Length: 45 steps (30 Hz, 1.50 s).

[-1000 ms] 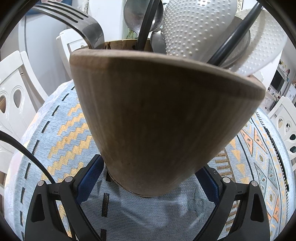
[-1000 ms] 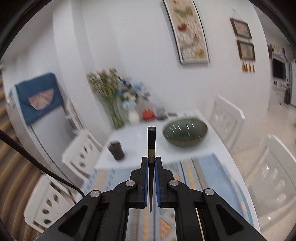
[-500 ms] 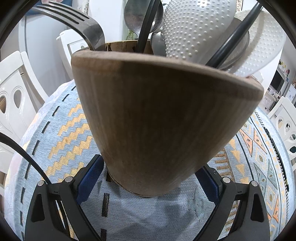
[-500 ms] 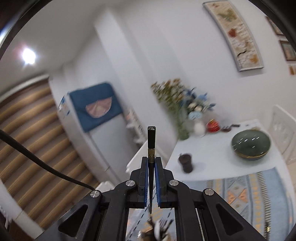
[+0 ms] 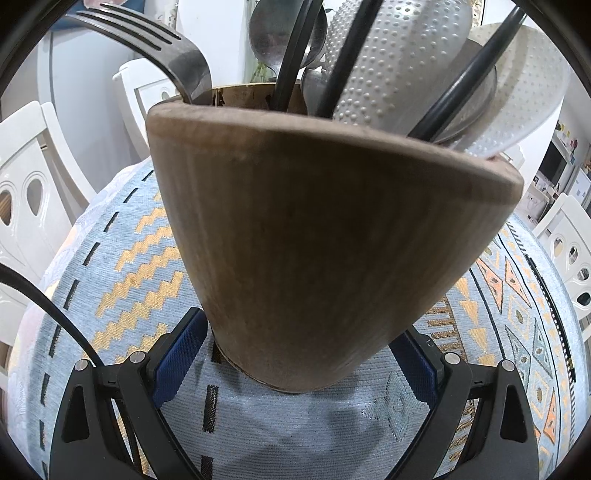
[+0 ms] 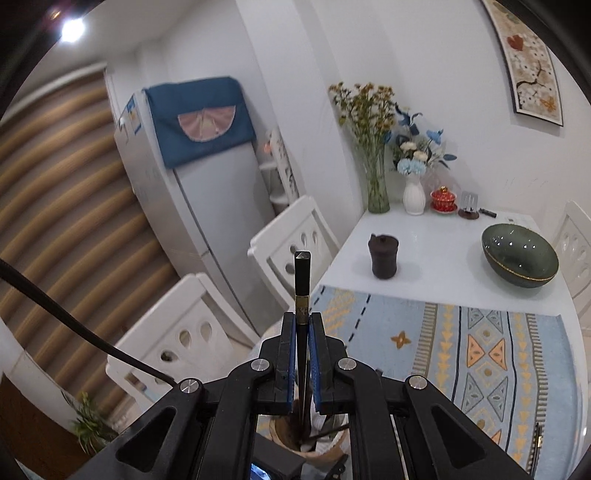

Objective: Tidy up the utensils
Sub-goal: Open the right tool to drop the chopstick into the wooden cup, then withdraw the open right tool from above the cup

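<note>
Jaws clamp wooden holder (image 5: 325, 236) — fork (image 5: 166, 48), spoons (image 5: 391, 62) inside.

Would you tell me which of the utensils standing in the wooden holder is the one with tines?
The dark metal fork, leaning out at the wooden holder's left rim; the others show spoon bowls, dimpled white paddles or plain black handles.

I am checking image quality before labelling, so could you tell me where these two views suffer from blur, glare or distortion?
Left wrist: sharp, but fisheye bulges the wooden holder so it fills the frame; a soft shadow falls on the cloth below it. Right wrist: the fridge and striped wall at left are smeared; a ceiling light flares top left; the chopstick and green bowl stay crisp.
</note>
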Each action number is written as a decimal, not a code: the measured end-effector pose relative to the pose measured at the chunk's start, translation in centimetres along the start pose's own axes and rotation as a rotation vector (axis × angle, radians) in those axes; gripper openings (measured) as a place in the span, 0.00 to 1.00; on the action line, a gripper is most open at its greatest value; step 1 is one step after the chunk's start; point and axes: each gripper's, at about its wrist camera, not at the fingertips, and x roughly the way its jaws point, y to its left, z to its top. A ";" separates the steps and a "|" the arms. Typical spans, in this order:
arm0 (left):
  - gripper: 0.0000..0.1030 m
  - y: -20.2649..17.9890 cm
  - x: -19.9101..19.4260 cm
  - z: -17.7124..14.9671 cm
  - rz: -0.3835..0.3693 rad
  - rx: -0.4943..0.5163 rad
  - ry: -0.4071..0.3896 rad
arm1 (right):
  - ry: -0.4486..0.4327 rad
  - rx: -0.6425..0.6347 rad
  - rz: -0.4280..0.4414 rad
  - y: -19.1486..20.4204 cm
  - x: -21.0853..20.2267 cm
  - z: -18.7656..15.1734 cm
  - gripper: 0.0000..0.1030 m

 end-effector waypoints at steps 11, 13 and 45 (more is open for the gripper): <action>0.93 0.0 0.0 0.0 -0.001 0.000 0.001 | 0.090 0.012 0.042 -0.6 0.7 -0.3 0.32; 0.93 0.0 -0.1 0.0 -0.001 0.000 0.001 | 0.054 0.037 0.058 -1.3 -0.4 0.2 0.34; 0.93 -0.3 0.3 0.5 0.006 0.001 0.015 | -0.079 0.413 -0.071 -12.9 -11.6 -1.0 0.51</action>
